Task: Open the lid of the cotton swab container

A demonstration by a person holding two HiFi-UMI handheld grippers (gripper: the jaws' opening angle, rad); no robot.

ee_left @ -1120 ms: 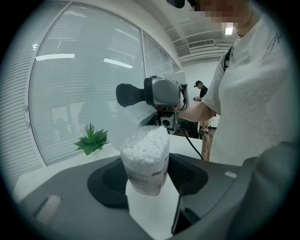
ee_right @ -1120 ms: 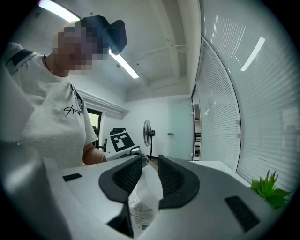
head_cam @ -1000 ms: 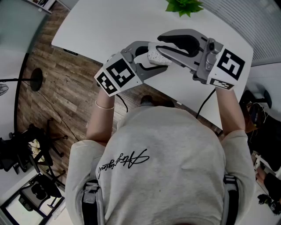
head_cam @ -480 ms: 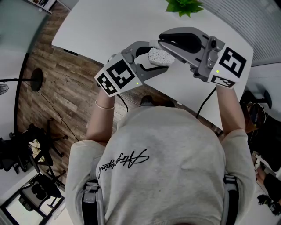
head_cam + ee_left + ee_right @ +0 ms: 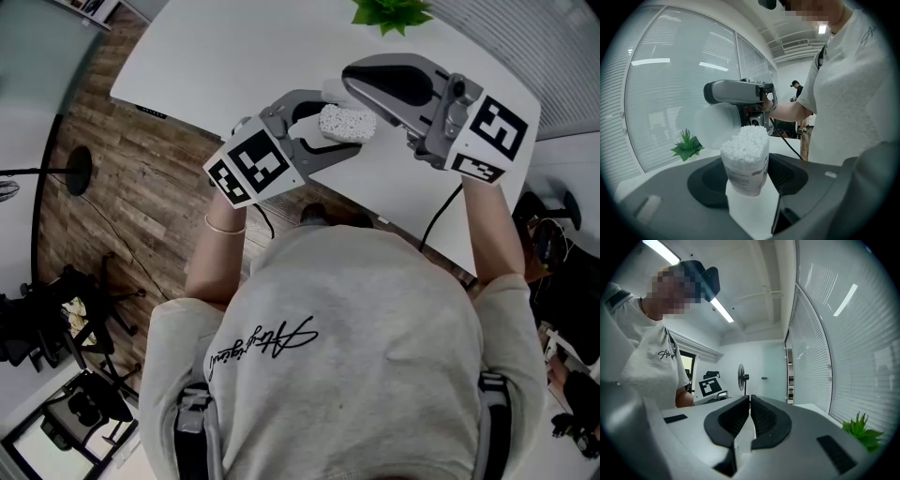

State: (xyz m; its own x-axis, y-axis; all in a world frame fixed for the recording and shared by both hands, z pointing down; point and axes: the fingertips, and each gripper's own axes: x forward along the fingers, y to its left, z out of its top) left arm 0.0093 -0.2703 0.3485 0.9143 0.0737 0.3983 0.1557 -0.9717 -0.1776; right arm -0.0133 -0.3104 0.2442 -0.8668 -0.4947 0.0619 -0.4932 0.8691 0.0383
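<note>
Head view: left gripper (image 5: 330,124) is clamped on the cotton swab container (image 5: 349,122), held up over the near edge of the white table (image 5: 234,56). The container's top is uncovered and the white swab heads show. Right gripper (image 5: 349,81) reaches in from the right, its tips just beyond the container on the far side. A green plant (image 5: 394,11) sits at the far edge of the table. The person's grey shirt fills the near part of the view.

Left gripper view: the container stands upright between the two dark pads, which press on its sides. The swabs are bunched and poke out of the top. The translucent round lid (image 5: 715,125) is off the container and sits up and to the left of it, at the tip of the right gripper.

Right gripper view: the jaws have just been closing and now stand together, pinched on the lid, of which only a thin pale sliver shows in the gap low down. A standing fan (image 5: 741,377) is far behind, and window blinds are on the right.
</note>
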